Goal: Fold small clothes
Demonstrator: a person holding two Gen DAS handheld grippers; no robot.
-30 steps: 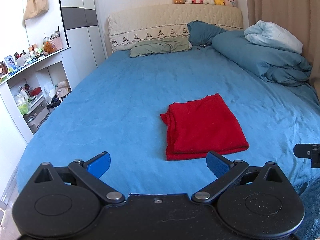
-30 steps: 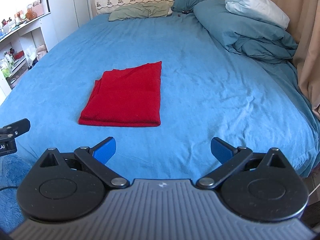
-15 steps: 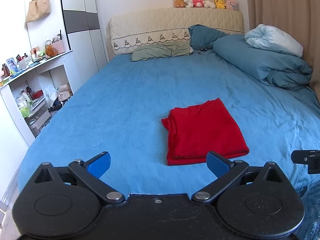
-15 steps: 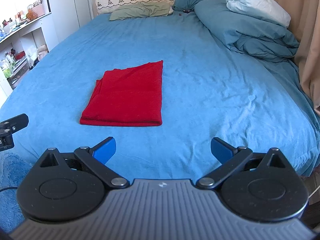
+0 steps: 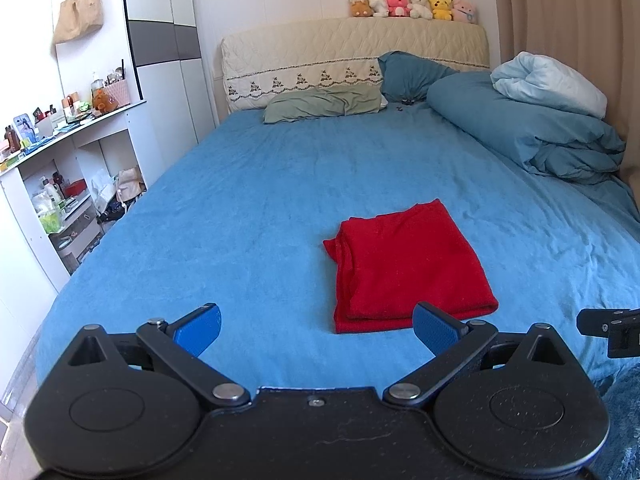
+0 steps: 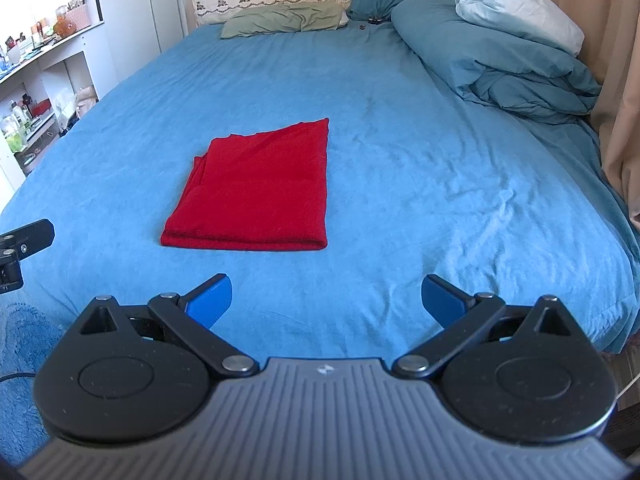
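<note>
A red garment (image 5: 404,264) lies folded into a flat rectangle on the blue bed sheet (image 5: 256,216), near the foot of the bed. It also shows in the right wrist view (image 6: 260,192). My left gripper (image 5: 316,328) is open and empty, held back from the garment's near edge. My right gripper (image 6: 326,300) is open and empty, held back and to the right of the garment. Each gripper's tip shows at the edge of the other's view.
A rolled blue duvet (image 5: 532,136) and pillows (image 5: 324,102) lie at the head and right side of the bed. White shelves (image 5: 60,168) with clutter stand on the left. A curtain (image 6: 624,80) hangs on the right. Plush toys (image 5: 412,6) sit on the headboard.
Both grippers have drawn back and risen slightly from the bed, so the garment looks farther away. The garment has not moved. Both grippers stay open.
</note>
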